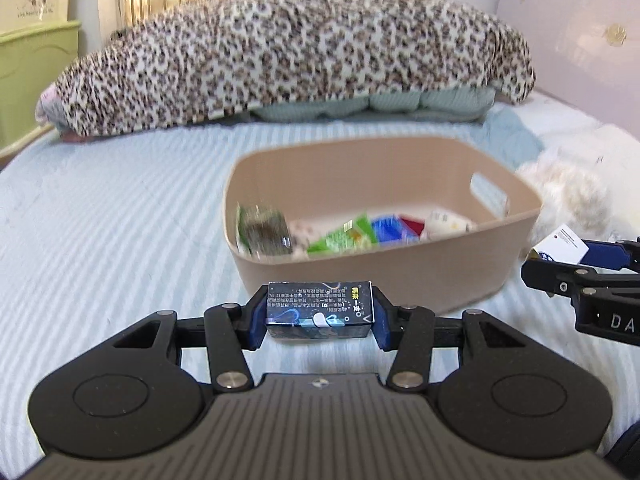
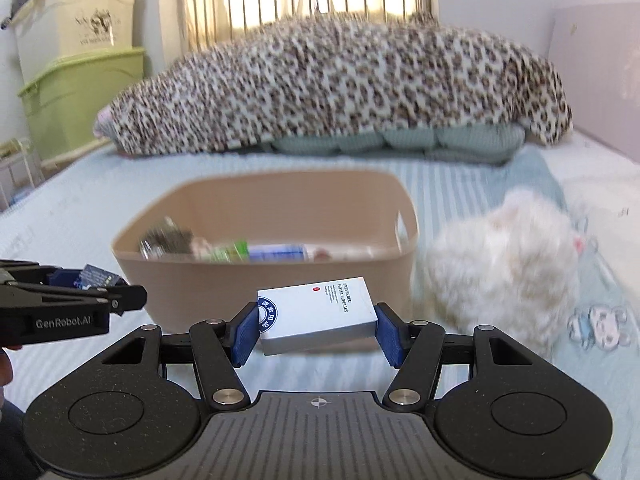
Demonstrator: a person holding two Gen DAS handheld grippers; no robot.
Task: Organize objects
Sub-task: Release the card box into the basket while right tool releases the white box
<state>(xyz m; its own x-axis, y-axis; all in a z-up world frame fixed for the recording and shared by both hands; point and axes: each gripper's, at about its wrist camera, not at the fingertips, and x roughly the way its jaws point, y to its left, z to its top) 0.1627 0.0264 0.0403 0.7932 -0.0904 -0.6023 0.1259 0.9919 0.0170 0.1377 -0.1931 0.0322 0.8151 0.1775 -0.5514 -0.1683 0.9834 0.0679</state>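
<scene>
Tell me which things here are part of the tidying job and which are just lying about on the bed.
Part of the job:
- dark box, held in the left tool
- white box, held in the right tool
- tan bin, already holding several small packets

Just lying about:
- leopard-print blanket
- fluffy white toy
- green storage tub

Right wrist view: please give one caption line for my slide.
Right gripper holds a white box before the beige bin on the bed; left gripper carries a dark box.
</scene>
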